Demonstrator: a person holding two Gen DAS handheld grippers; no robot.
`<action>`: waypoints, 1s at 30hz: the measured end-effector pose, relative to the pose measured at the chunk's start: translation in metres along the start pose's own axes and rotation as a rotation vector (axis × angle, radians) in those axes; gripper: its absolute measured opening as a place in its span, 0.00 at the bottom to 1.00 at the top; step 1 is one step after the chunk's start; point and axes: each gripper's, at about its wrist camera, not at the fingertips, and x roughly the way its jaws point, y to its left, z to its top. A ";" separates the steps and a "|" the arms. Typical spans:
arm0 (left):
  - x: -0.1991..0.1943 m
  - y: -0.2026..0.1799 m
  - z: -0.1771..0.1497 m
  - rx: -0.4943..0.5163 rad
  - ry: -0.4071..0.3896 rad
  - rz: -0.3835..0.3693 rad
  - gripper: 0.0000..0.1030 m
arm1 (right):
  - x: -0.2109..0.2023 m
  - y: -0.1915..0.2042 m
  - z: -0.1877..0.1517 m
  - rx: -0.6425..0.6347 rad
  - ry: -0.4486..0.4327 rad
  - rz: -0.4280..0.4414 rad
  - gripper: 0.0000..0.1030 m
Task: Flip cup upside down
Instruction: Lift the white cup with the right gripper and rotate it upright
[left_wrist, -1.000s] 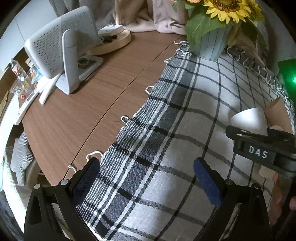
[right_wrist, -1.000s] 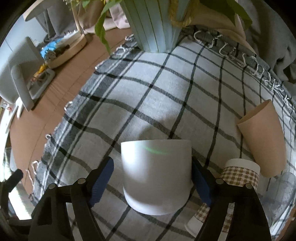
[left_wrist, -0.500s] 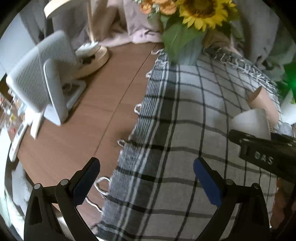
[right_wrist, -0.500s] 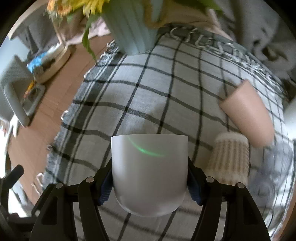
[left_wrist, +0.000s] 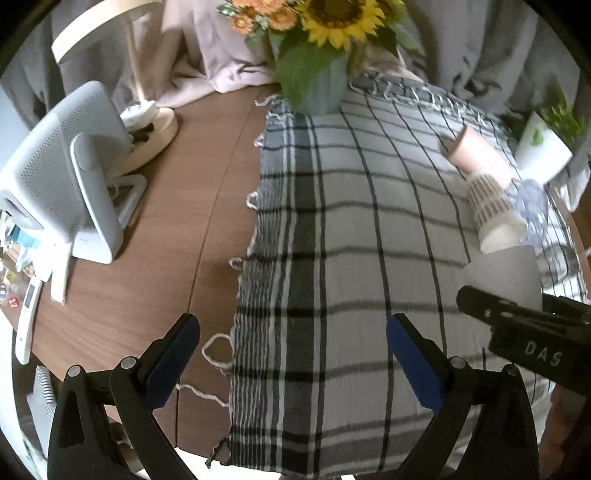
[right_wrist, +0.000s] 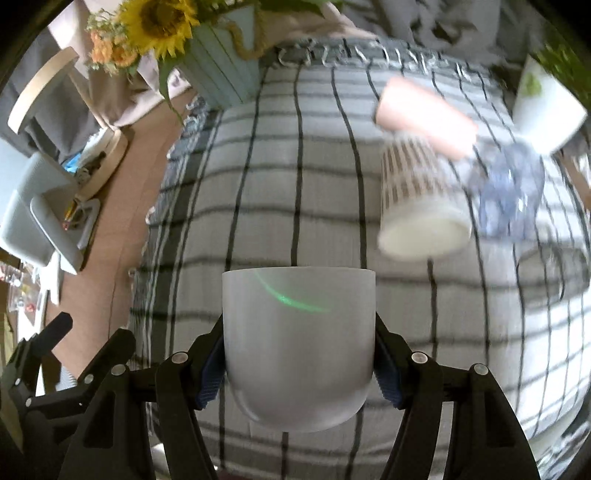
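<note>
A plain white cup (right_wrist: 299, 343) is held upright between the blue pads of my right gripper (right_wrist: 299, 365), which is shut on it and holds it above the checked cloth (right_wrist: 295, 177). The same cup (left_wrist: 506, 273) and the right gripper's black body show at the right edge of the left wrist view. My left gripper (left_wrist: 291, 354) is open and empty, above the cloth's left edge near the table's front.
A checked paper cup (right_wrist: 421, 206), a pink cup (right_wrist: 424, 118) and a blue glass (right_wrist: 509, 192) lie at the cloth's right. A sunflower vase (left_wrist: 317, 85), a white plant pot (left_wrist: 543, 147), a white fan (left_wrist: 62, 166) and a round wooden lamp base (left_wrist: 155, 129) stand around.
My right gripper closed on the white cup and lifted it off the cloth. Both grippers rose and pulled back, so more of the table shows.
</note>
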 end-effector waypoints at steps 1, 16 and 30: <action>0.001 -0.001 -0.003 0.010 0.005 -0.001 1.00 | 0.002 0.000 -0.005 0.008 0.009 -0.002 0.65; 0.008 -0.002 -0.022 -0.001 0.059 0.010 1.00 | 0.026 -0.008 -0.036 0.051 0.068 -0.015 0.65; 0.010 0.001 -0.027 -0.074 0.090 0.062 1.00 | 0.036 -0.008 -0.033 0.004 0.111 0.012 0.65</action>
